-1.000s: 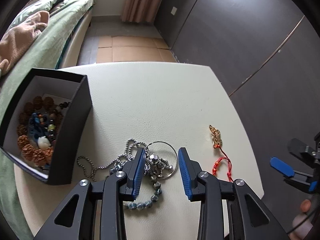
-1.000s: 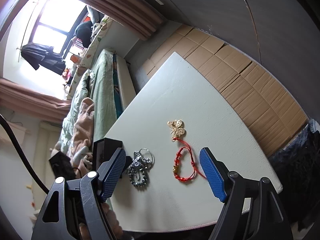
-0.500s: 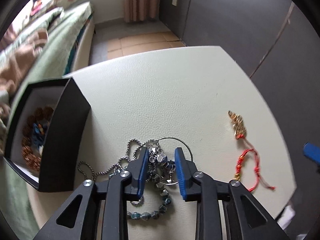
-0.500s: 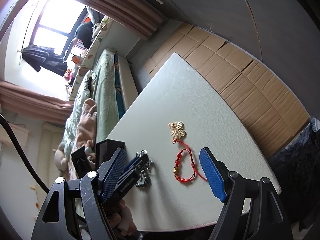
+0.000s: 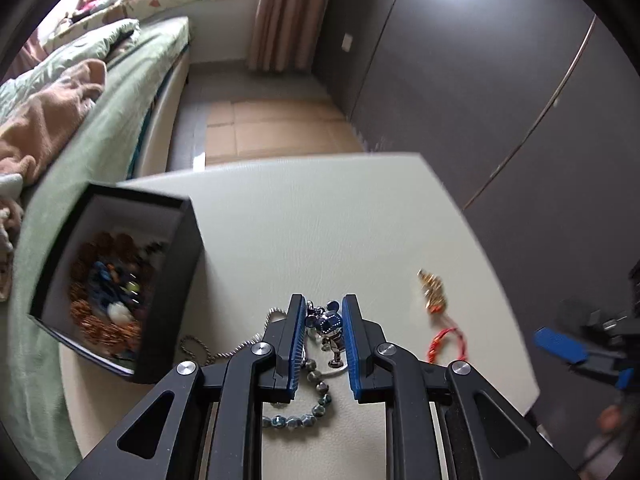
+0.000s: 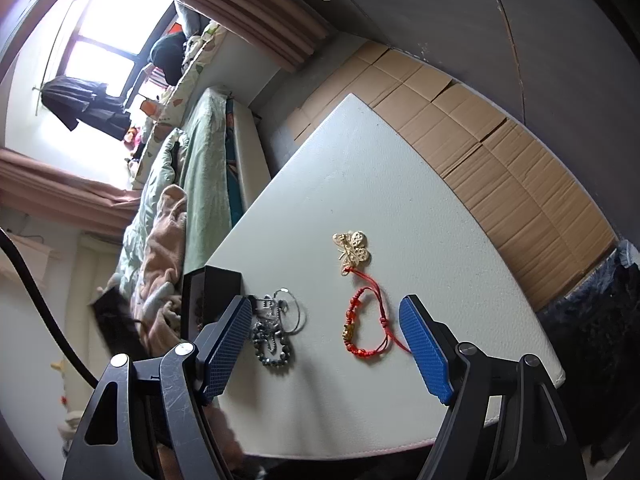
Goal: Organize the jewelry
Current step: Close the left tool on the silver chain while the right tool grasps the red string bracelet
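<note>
Inspection of the white table (image 5: pixel 320 220) ran from its left side to its right. At nine o'clock in the left wrist view stood an open black box (image 5: pixel 168 280) at the table's left edge. It held brown bead strands (image 5: pixel 86 320) coiled around darker pieces too blurred to identify. A green-covered bed (image 5: pixel 100 128) lay beyond it at ten o'clock. At six o'clock the left gripper (image 5: pixel 323 300) pointed down over a tangle of silver jewellery. Its jaws had just been closing, and a blue mouse-shaped charm (image 5: pixel 330 322) sat in the narrow gap between the blue pads. Whether the pads actually pressed on it could not be established. A silver ball chain (image 5: pixel 200 350) trailed from the tangle toward eight o'clock, ending near the box. A grey bead bracelet (image 5: pixel 312 412) lay on the table beneath the fingers. In the right wrist view a gold butterfly brooch (image 6: pixel 354 250) rested flat at twelve o'clock from the frame's centre. A red cord bracelet (image 6: pixel 362 328) lay just below it at six o'clock, and its loose cord ran up to touch the brooch. Both pieces lay apart from the silver tangle, which was at their nine o'clock. The right gripper (image 6: pixel 326 304) was released, with its jaws spread wide and nothing in them. It hung above the table, and the red cord bracelet appeared between its fingers.
</note>
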A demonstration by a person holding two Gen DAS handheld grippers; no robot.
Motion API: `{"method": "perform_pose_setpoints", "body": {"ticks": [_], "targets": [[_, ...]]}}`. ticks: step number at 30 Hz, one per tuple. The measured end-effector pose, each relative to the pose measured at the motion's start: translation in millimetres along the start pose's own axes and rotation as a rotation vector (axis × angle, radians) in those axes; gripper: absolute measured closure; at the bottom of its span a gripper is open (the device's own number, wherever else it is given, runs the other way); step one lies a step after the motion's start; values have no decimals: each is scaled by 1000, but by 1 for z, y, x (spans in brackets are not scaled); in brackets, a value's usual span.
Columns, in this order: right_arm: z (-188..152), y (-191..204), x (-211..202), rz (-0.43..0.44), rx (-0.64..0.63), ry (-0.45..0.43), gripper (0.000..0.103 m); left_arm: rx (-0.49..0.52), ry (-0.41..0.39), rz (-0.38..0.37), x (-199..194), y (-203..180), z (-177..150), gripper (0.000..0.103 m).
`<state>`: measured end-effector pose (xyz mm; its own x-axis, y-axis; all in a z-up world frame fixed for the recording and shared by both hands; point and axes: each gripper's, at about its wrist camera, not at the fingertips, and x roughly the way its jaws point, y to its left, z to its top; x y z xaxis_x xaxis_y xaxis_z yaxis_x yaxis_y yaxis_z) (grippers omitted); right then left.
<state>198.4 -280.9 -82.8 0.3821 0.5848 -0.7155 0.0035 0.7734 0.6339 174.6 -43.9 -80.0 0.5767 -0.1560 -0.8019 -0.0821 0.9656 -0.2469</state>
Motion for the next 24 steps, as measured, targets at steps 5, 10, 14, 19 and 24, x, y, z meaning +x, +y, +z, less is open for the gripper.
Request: {"method": "perform_pose_setpoints", "body": {"ticks": [5,10,14,19,24], "targets": [[0,-2,1,-12,-3,6,26,-18,-73,-33,-30,3,8,84],[-3,1,11,-47,-37,22,27,-44,-148,-59,-61,9,16,84],[-4,6,22,-109,-93,31,38,-62,-193,-94,-82,13,18,84],[-3,14,39,-222,-194,40,51,-62,-240,-138,-105,14,22,84],[-2,19,60,-328,-266,60,68,-71,-269,-169,-121,18,24,84]]}}
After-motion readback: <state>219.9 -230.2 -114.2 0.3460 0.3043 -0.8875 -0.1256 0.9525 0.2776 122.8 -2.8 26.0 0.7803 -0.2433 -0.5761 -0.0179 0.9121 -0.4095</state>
